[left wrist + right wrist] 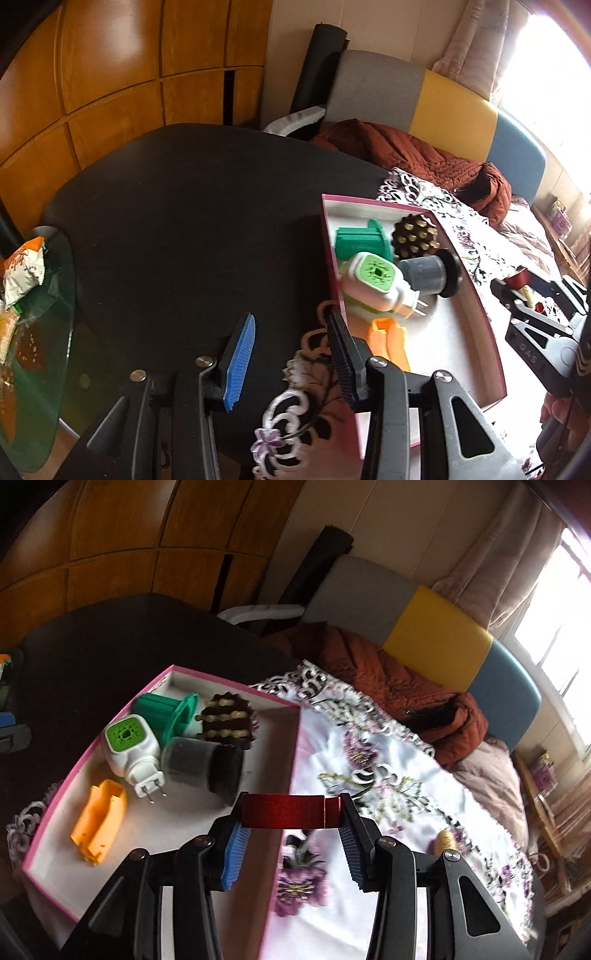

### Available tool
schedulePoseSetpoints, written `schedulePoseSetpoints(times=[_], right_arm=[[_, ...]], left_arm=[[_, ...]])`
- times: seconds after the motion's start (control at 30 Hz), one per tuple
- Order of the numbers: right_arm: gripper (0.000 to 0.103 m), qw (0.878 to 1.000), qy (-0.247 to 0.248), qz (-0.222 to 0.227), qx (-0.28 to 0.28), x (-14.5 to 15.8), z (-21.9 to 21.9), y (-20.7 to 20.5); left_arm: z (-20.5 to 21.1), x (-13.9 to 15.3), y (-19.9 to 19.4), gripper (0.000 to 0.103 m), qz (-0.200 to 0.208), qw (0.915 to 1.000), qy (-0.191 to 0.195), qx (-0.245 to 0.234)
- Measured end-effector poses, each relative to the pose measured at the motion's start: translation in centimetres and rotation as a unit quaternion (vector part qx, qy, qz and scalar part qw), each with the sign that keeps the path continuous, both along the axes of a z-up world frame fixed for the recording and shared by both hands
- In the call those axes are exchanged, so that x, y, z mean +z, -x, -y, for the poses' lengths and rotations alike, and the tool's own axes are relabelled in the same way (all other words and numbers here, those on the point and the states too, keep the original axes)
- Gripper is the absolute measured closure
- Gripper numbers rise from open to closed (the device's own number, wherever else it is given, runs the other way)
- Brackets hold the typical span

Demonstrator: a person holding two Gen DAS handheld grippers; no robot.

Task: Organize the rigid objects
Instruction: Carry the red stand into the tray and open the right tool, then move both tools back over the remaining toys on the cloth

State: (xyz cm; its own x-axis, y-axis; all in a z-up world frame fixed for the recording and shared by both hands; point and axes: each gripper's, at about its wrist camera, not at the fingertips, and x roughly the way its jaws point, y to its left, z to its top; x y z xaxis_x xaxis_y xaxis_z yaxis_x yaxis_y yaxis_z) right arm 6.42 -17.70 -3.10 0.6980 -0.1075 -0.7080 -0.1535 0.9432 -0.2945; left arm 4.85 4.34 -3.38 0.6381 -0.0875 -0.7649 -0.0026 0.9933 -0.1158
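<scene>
Clamped between the blue ribbed pads of the right gripper point(291, 825), a red metal cylinder point(291, 811) was held crosswise just beyond the pink-rimmed white tray point(295, 738) wall. It should be carried leftward over bare tray floor before release. The left gripper point(291, 354) was held parted, empty.

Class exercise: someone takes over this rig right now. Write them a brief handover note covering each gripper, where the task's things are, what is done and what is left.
Right gripper: shut on a red roll, held above the pink-rimmed box near its edge.
Left gripper: open, empty, at the box's near corner.
Done: green holder, brown studded piece, white-green plug, dark jar and orange piece lie in the box.
Left: put the roll in; a small yellowish item still lies on the floral cloth.
</scene>
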Motion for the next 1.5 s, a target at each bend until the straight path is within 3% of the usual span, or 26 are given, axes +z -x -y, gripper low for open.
schedulePoseSetpoints(times=[0.17,0.37,0.53,0.67,1.0,1.5], right_arm=[[0.057,0.997,-0.049,-0.059,-0.012,-2.1,-0.8,-1.9],[0.057,0.985,-0.120,-0.118,-0.027,-4.2,-1.2,-4.2],[0.055,0.977,-0.149,-0.144,-0.037,-5.9,-1.7,-5.8],[0.053,0.977,-0.161,-0.137,-0.033,-5.5,-1.7,-5.6],[0.034,0.978,-0.176,-0.110,-0.035,-3.7,-0.7,-3.5],[0.024,0.983,-0.171,-0.061,-0.028,-0.7,0.6,-0.3]], left_arm=[[-1.3,-0.4,0.4,0.062,0.001,1.0000,-0.003,0.006],[-2.2,-1.1,0.6,0.062,-0.003,0.9999,0.004,0.009],[-1.9,-1.1,0.8,0.062,0.000,1.0000,0.005,0.000],[-1.5,-0.9,1.0,0.062,0.006,1.0000,0.002,-0.005],[-0.5,-0.2,1.6,0.062,0.015,0.9997,-0.012,-0.014],[1.0,0.6,2.4,0.062,0.026,0.9987,-0.031,-0.032]])
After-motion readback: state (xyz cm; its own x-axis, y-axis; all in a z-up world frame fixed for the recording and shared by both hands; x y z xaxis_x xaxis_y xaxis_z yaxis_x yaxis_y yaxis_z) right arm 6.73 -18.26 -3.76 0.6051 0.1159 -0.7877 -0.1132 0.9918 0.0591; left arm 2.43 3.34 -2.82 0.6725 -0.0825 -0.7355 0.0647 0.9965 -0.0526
